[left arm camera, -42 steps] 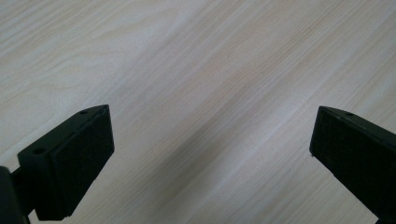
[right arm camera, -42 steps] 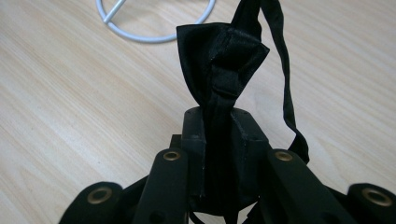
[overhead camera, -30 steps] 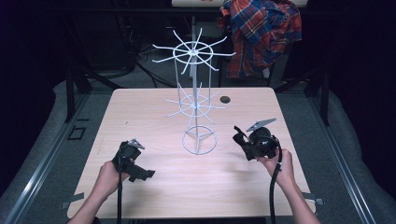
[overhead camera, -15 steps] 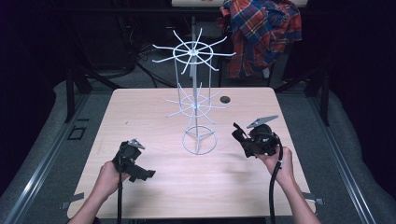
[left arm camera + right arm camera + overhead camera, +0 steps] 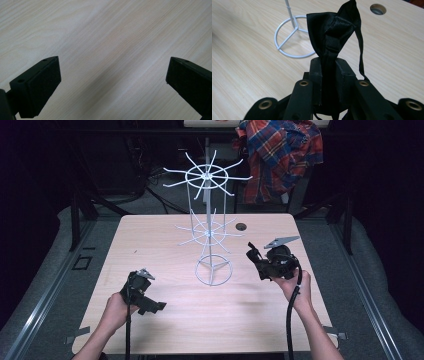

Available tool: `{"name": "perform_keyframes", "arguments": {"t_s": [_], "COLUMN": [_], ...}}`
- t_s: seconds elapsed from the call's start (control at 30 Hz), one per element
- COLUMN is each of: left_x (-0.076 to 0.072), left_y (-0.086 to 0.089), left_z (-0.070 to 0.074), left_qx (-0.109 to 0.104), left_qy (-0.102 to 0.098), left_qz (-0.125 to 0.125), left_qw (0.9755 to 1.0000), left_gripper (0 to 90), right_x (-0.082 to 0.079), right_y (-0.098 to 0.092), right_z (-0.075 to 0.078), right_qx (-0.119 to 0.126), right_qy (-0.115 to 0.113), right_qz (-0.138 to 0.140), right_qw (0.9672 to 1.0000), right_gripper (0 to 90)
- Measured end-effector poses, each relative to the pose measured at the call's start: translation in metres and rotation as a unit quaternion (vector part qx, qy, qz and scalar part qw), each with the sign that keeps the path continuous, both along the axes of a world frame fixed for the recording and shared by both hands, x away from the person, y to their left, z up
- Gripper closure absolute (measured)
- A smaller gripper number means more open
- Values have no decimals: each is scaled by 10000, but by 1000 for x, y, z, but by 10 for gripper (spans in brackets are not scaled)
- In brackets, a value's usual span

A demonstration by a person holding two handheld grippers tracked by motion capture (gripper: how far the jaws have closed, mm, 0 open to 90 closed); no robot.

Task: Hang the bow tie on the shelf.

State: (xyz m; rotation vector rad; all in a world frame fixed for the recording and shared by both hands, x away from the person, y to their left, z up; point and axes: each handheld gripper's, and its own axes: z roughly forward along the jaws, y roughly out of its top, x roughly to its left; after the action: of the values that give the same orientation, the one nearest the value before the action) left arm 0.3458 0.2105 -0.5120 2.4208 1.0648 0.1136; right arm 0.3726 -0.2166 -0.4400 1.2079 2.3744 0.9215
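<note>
- Right tool [image 5: 256, 256]: jaws clamped on a black satin bow tie [image 5: 333, 30]; fabric sticks out past the tips, thin strap dangling on one side.
- White wire display stand with radial hooks [image 5: 207, 236] lies at 9 o'clock of the right tool, near but apart; its pole is vertical, ring base on the light wooden desk [image 5: 240, 310]. Right hand nearer.
- Left tool [image 5: 150, 305]: jaws wide, empty, low at 7 o'clock of the stand.
- Hard to tell: hook tips thin; tie's clasp hidden.

Lower end of the black bow tie [image 5: 332, 35], hidden between the right tool's [image 5: 329, 72] clamped jaws.
</note>
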Motion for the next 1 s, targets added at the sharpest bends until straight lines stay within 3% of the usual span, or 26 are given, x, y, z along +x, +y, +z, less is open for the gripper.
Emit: {"name": "perform_keyframes", "arguments": {"t_s": [0.33,0.6,1.0], "left_x": [0,0,0], "left_y": [1,0,-1], "left_z": [0,0,0], "left_qx": [-23,-4,-8], "left_qy": [-1,8,11], "left_qz": [9,-11,-7], "left_qw": [10000,10000,10000], "left_gripper": [0,0,0], "right_x": [9,7,4], "right_y": [2,3,11], "right_z": [12,17,36], "right_qx": [183,168,297], "right_qy": [-222,-291,-595], "right_qz": [-44,-45,56], "right_qw": [9996,9994,9978], "right_gripper": [770,769,769]}}
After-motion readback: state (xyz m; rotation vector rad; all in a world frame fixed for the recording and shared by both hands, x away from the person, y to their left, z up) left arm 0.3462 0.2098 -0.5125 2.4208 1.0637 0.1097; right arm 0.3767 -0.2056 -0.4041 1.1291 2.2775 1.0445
